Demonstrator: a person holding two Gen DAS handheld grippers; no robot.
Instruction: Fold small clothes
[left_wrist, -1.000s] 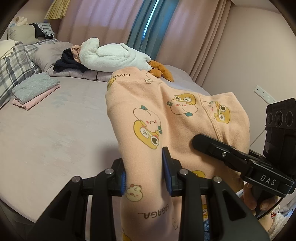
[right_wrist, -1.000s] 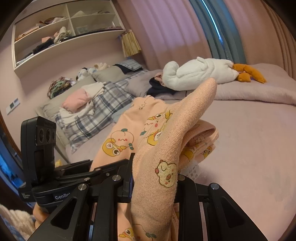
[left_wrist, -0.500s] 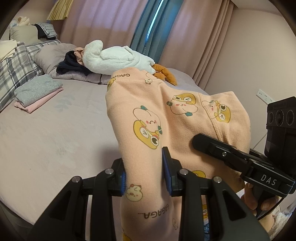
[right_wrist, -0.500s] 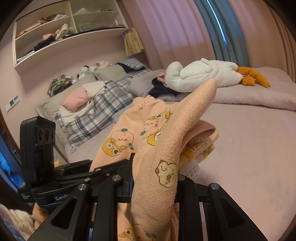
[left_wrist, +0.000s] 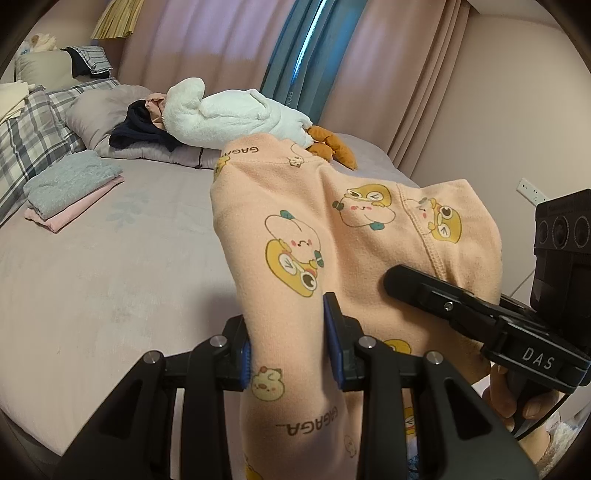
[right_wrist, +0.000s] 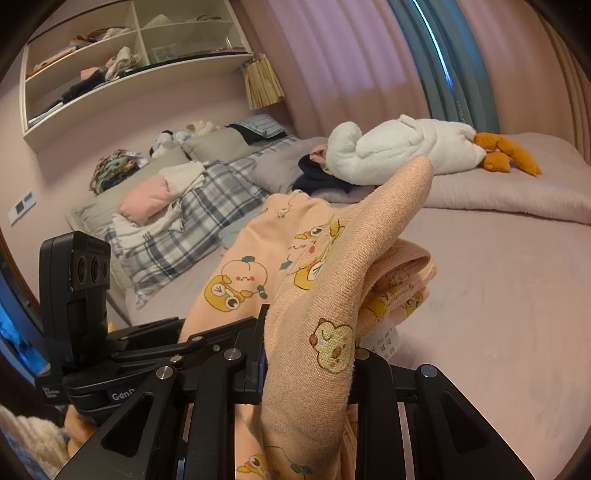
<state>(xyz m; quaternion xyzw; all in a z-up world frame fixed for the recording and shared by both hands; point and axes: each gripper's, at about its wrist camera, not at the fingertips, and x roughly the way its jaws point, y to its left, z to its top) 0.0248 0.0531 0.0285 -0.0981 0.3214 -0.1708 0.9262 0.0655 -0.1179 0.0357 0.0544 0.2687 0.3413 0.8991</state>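
- The peach garment (left_wrist: 317, 206), printed with yellow cartoon figures and the word "GAGAGA", is held up in the air over the near edge of the bed (left_wrist: 110, 266), stretched between the two grippers.
- The left gripper (left_wrist: 290, 349) pinches a bunched fold of the garment: its blue-padded fingers (left_wrist: 330, 332) press on the cloth from both sides, with fabric rising above them and hanging below.
- The right gripper (right_wrist: 308, 354) is likewise closed on the garment; a thick roll of ribbed cloth fills the gap between its fingers and sticks up past them to a rounded tip.
- In the right wrist view, folded layers of the garment with a white care label (right_wrist: 386, 341) sit just right of that roll.
- In the left wrist view the right gripper's body comes in from the right, marked "DAS", and a hand (left_wrist: 513, 402) grips its handle.
- In the right wrist view the left gripper's body lies at the near left, with a camera block above it.
- On the far left of the bed lies a folded stack (left_wrist: 70, 188), a grey piece on top of a pink one.
- A white plush goose (left_wrist: 229, 118) with orange feet lies at the far side of the bed, against grey pillows (left_wrist: 96, 118) and a dark garment (left_wrist: 136, 129).
- A plaid blanket (right_wrist: 192, 229) covers the bed's left side.
- A wall shelf (right_wrist: 122, 48) above the bed holds assorted clothes.
- Pink curtains (left_wrist: 207, 40) and a blue curtain (left_wrist: 303, 51) hang behind the bed.
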